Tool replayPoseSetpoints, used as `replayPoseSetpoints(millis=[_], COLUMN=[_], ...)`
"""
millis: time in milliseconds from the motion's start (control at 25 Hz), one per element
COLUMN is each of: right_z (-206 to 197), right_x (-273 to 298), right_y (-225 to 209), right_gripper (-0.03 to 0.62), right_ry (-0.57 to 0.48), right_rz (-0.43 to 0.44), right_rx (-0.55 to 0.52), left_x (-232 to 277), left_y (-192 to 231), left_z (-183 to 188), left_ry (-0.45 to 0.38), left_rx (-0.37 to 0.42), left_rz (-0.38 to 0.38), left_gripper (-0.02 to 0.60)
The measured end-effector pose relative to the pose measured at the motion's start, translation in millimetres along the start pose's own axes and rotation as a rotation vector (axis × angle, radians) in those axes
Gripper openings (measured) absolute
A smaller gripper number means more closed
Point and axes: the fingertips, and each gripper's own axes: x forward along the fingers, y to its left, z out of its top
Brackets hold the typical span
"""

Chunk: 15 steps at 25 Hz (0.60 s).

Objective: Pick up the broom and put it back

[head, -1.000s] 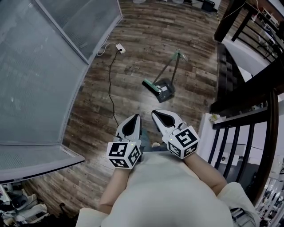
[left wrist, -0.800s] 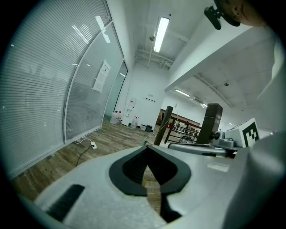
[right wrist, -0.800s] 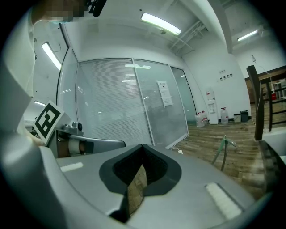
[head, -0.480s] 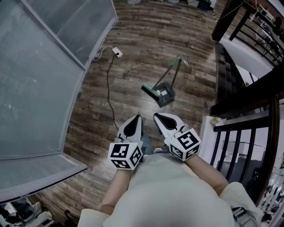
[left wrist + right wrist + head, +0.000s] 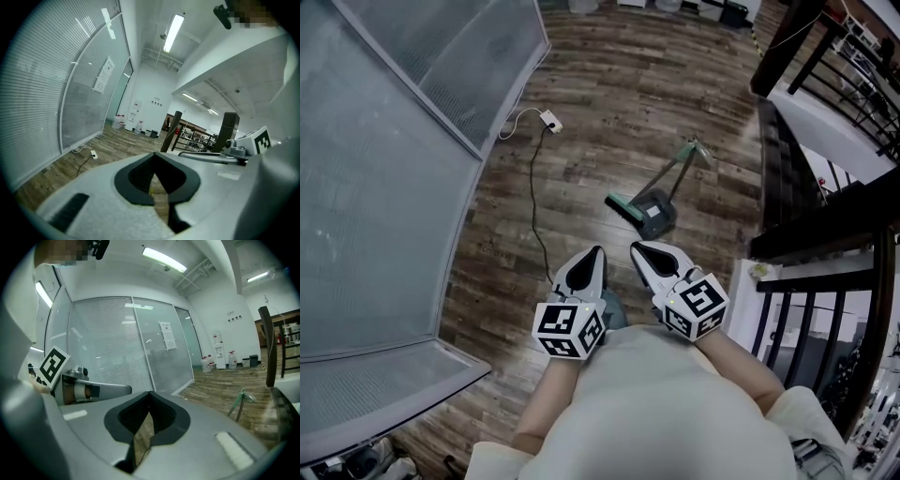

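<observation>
A green-headed broom (image 5: 624, 204) lies on the wooden floor with a dark grey dustpan (image 5: 657, 212) right beside it. Their thin handles run up and to the right, ending at a green grip (image 5: 695, 150). Both grippers are held side by side in front of the person's body, a short way back from the broom. The left gripper (image 5: 597, 252) is shut and empty. The right gripper (image 5: 637, 247) is shut and empty too. The right gripper view shows the green handle (image 5: 240, 404) off to the right of the closed jaws (image 5: 150, 393). In the left gripper view the jaws (image 5: 154, 157) meet at the tip, and the broom does not show there.
A glass partition with blinds (image 5: 384, 187) runs along the left. A white power strip (image 5: 549, 120) and its dark cable lie on the floor near it. Dark stairs and a black railing (image 5: 825, 234) stand at the right. Water bottles (image 5: 226, 360) stand by the far wall.
The person has walked forward, so the broom and dustpan now lie closer and lower in the head view. Both grippers stayed shut and side by side.
</observation>
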Motion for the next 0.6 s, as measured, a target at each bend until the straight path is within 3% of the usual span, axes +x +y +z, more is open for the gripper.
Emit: replayPoseSetpoints(millis=[600], right_z=[34], right_x=[93], right_y=[-41], right_gripper=[0.006], right_ry=[-0.017], right_rz=[-0.106], right_rx=[0.039], left_x=[59], left_y=[78], left_z=[49], left_ry=[0.040], left_rx=[0.011], left_rz=[-0.079], left_gripper=[0.005])
